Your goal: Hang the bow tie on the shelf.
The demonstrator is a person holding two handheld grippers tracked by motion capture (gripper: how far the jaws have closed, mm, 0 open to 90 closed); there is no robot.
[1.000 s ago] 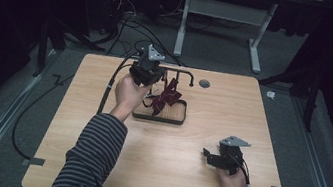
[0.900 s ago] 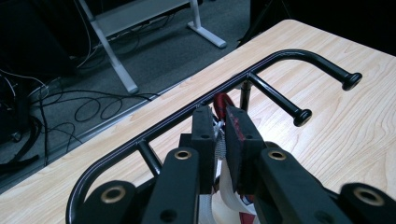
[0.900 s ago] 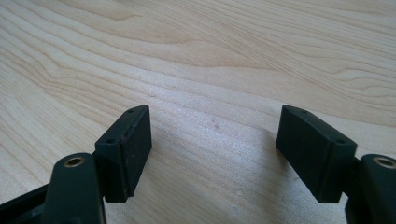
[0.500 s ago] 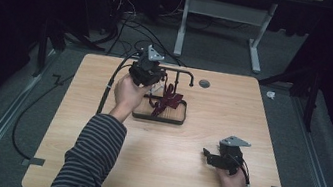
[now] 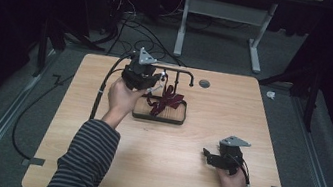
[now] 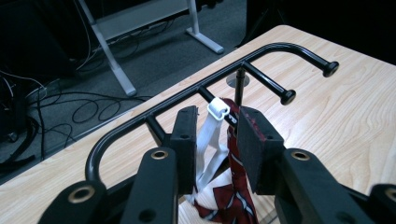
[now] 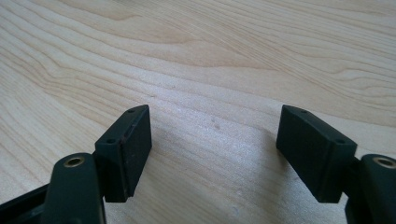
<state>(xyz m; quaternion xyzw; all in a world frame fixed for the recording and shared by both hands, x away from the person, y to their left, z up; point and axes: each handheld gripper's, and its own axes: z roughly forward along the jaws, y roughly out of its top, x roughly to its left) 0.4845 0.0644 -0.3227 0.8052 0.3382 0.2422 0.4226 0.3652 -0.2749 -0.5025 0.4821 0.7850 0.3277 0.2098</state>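
Left gripper point(image 6: 212, 140): black jaws, brass-ringed screw holes, reddish flecks on one pad, possibly wear. Right gripper point(image 7: 215, 154): same black build. Grey three-cornered plates, black cables. Striped sleeve point(image 5: 85, 161).

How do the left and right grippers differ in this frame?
The left gripper is raised at the black rack, while the right gripper rests low over the bare table. The left jaws, which have just been opening, stand narrowly apart around the tie's white strap; the right jaws stand wide with nothing between them. Both are hand-held with black jaws.
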